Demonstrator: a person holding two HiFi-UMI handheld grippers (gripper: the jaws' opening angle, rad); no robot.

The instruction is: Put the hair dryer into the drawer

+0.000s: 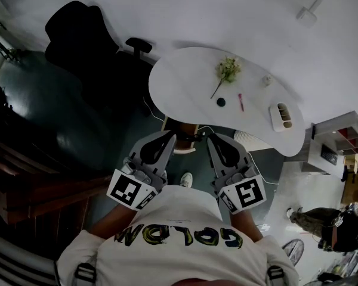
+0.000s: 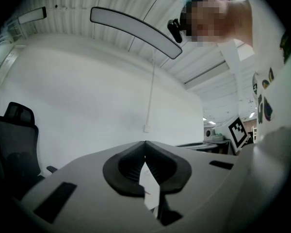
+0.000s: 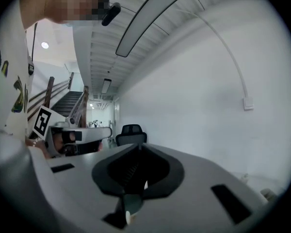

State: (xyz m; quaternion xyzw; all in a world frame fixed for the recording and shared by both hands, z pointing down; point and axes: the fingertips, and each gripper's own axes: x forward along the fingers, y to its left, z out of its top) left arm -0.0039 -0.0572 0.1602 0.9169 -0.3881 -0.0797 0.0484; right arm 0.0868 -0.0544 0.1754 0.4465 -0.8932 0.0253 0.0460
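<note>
At far left we see a black office chair (image 1: 83, 37) standing on the dark floor, just beside the curved edge of a white table (image 1: 185, 70). On the table, from left to right, lie a small dark object (image 1: 221, 102), a sprig of flowers (image 1: 228, 70), a red pen-like stick (image 1: 240, 102) and, near the right end, a white tray (image 1: 281, 117).

Below the table, a person in a white T-shirt (image 1: 179, 243) holds both tools level and close to the chest, side by side and pointing towards the table. We find the left gripper (image 1: 175, 134) with its jaws brought together at the tips and nothing between them; its marker cube (image 1: 130, 189) sits just in front of the shirt. The right gripper (image 1: 212, 137) likewise has its jaws fully closed on nothing, its own marker cube (image 1: 246, 193) by the person's right arm.

Further right stands a white shelf unit (image 1: 334, 142), and a second person (image 1: 322, 222) in dark clothes is on the pale floor at the picture's edge.

The gripper views look over the closed jaws at a plain white wall and a long ceiling light (image 2: 136, 30).

No view shows us the hair dryer, so we cannot tell where it lies.
</note>
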